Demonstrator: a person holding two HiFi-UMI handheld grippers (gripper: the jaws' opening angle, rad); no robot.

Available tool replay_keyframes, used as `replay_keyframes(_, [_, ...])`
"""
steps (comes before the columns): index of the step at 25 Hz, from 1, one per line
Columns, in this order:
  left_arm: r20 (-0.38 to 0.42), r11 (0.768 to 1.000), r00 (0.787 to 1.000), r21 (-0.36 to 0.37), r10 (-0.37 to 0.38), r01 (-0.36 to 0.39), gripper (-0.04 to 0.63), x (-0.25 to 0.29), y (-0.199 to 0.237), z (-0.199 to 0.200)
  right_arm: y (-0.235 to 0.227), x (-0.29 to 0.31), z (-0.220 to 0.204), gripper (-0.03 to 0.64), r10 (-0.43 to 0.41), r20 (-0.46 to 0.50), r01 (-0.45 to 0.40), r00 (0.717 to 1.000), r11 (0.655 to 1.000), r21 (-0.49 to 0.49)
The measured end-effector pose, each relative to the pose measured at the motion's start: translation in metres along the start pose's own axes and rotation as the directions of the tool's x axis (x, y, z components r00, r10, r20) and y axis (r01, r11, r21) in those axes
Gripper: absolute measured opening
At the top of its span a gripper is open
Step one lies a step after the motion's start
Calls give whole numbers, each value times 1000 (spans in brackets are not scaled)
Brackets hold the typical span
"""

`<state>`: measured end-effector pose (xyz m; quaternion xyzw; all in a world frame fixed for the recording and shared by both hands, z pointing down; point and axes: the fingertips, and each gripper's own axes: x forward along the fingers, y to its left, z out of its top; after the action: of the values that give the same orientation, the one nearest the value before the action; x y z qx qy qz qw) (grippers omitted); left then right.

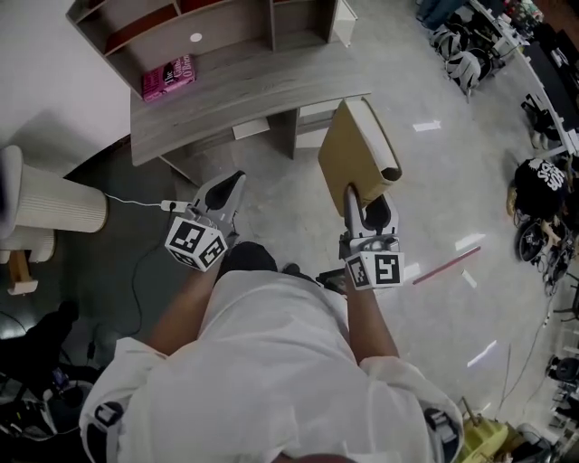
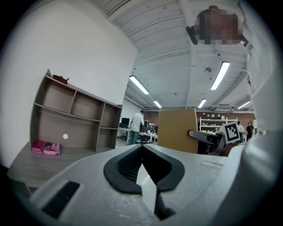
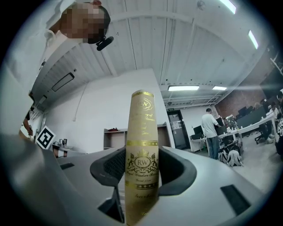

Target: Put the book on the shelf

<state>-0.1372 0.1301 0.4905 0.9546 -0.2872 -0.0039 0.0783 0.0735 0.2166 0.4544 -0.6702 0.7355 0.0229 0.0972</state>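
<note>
My right claw (image 1: 365, 206) clamped on the tan book (image 1: 355, 154), upright, over the floor (image 1: 443, 181) off the tabletop's (image 1: 244, 95) front right corner, my left claw (image 1: 232, 185) closed and empty, shelf (image 1: 226, 27) along the tabletop's back edge.

The book (image 1: 357, 149) has a plain tan cover and a shiny gold spine (image 3: 141, 150) with a crown mark and the letters RW; it stands up straight in the air, its low end pinched between the jaws of the right gripper (image 1: 365, 210); it hangs over the floor, just past the front edge of the surface (image 1: 226, 104), well apart from the shelf (image 1: 213, 27); the shelf is grey-brown wood with open boxes; it stands at the back of that surface, against a white wall.
</note>
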Motion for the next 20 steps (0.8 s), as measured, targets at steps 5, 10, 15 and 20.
replay_keyframes(5, [-17,999,1000,24,22,-21,12,14,12,-2,-17,13,-4,202,-3,5,3,1000,1000,8])
replay_keyframes(10, [-16,999,999,22,29,-29,12,48,31,1,-39,38,-2,202,-10,0,10,1000,1000,3])
replay_keyframes(15, [-7,1000,1000,4,1,-1,12,97,68,1,-56,85,-10,202,-16,-4,16,1000,1000,-13])
replay_keyframes(20, [9,1000,1000,-7,-25,25,12,151,111,20,-70,153,-14,202,20,-27,-20,999,1000,-17])
